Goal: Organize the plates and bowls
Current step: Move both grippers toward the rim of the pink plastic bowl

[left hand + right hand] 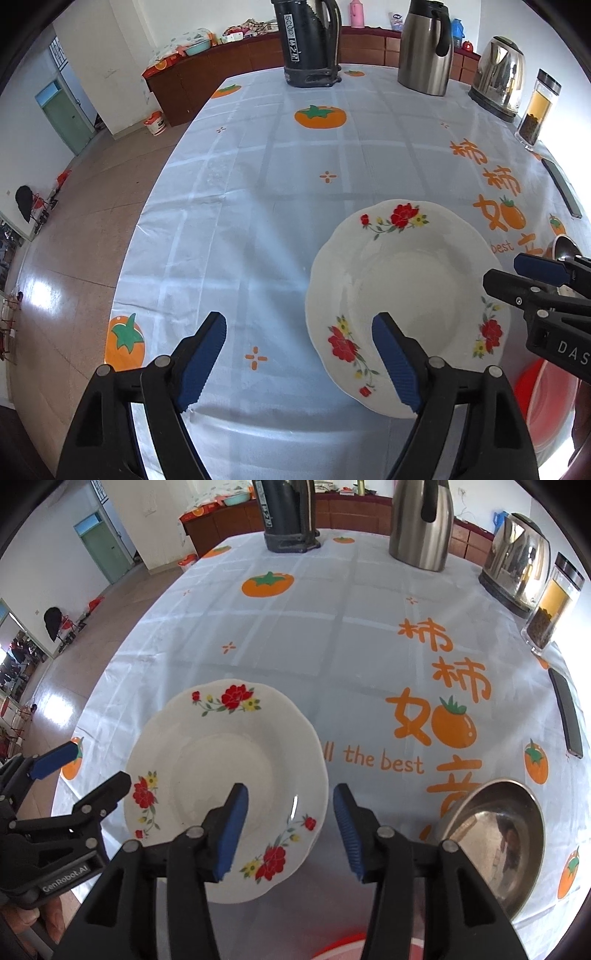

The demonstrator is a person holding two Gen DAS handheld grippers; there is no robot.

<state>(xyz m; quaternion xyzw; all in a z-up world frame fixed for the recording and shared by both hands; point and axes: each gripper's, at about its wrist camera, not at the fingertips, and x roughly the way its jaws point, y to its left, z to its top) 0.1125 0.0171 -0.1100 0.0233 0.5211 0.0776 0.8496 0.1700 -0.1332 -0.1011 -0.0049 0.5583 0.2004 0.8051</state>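
Left wrist view: the left gripper (299, 354) tilts steeply down over the table edge (221, 424), jaws spread wide and empty, one finger above the floral plate (402, 280), which lies flat near that edge.

Right wrist view: the right gripper (290, 830) angles down likewise, jaws parted astride the plate's rim, pinching nothing. A steel bowl (495, 842) sits just beside it.

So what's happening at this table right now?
A person holds a gripper in each hand over a floral plate lying flat near the table's front edge. Both the left gripper and the right gripper are open and grip nothing; the plate rests free. A steel bowl sits to the plate's right, untouched.
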